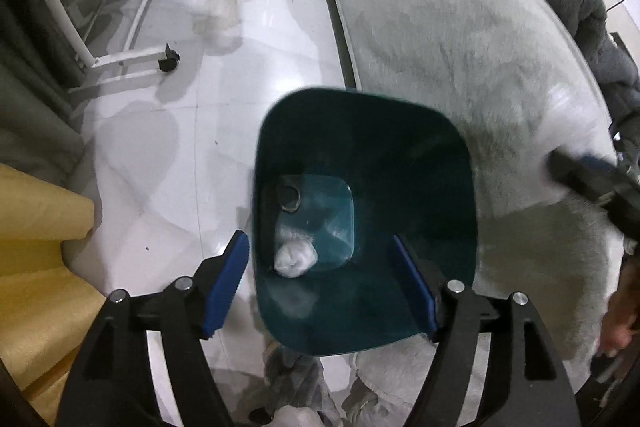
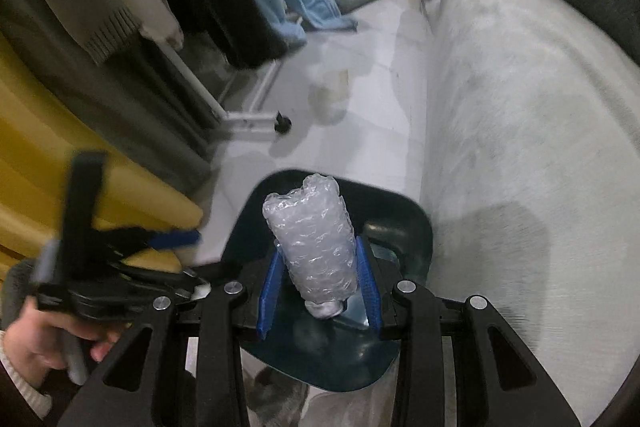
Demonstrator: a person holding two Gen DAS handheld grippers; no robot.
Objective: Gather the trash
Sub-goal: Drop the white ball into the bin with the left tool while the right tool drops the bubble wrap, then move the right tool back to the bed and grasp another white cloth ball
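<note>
Trash partly collected: a crumpled white paper wad (image 1: 294,259) already lies at the bottom of the dark teal plastic bin (image 1: 448,163), above which the left claw (image 1: 320,287) hangs wide open and empty. The right claw (image 2: 320,291) pinches a rolled clear bubble-wrap bundle (image 2: 316,239) over the bin's mouth, not yet dropped. Pale plastic scraps (image 2: 332,91) remain on the white tiled floor (image 1: 180,147) beside a wheeled white rack (image 1: 132,59); nothing blocks the drop.

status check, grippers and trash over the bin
Left gripper open and empty above the bin; white wad lies inside. Right gripper shut on a bubble wrap roll over the bin. Nothing blocking the drop.
</note>
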